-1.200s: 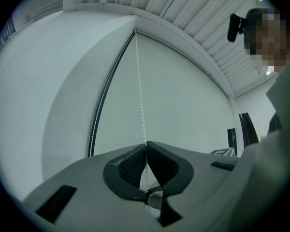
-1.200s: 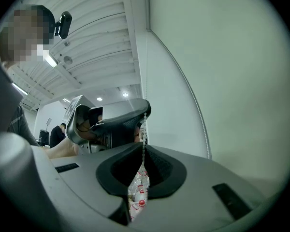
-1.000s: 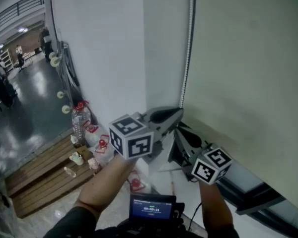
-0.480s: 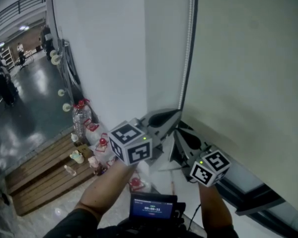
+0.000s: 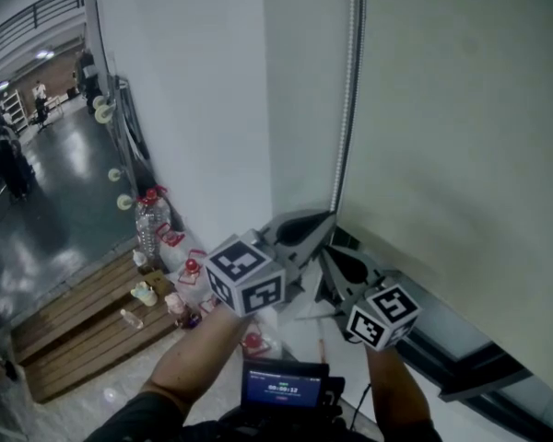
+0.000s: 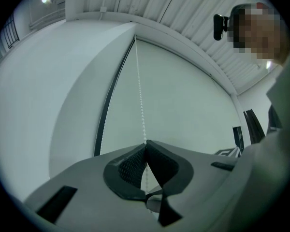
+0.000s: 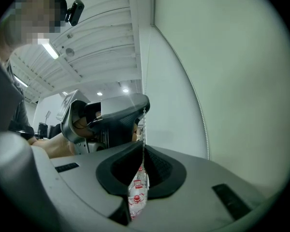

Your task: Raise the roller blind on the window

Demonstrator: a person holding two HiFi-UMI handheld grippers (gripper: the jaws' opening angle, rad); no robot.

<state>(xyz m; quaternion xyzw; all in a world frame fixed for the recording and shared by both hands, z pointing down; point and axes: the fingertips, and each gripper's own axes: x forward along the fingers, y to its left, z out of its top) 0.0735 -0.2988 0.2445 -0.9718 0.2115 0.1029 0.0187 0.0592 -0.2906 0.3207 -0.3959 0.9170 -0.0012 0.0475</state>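
A small screen (image 5: 283, 384) glows nearest the viewer, between the person's forearms. Beyond it, the right gripper (image 5: 325, 252) is clenched on the bead chain (image 5: 349, 90). The left gripper (image 5: 328, 217) is clamped on the same chain just above. The chain hangs along the left edge of the blind (image 5: 461, 136), which is lowered over the window. Farther left, past a white wall (image 5: 194, 99), bottles (image 5: 148, 221) stand on the floor.
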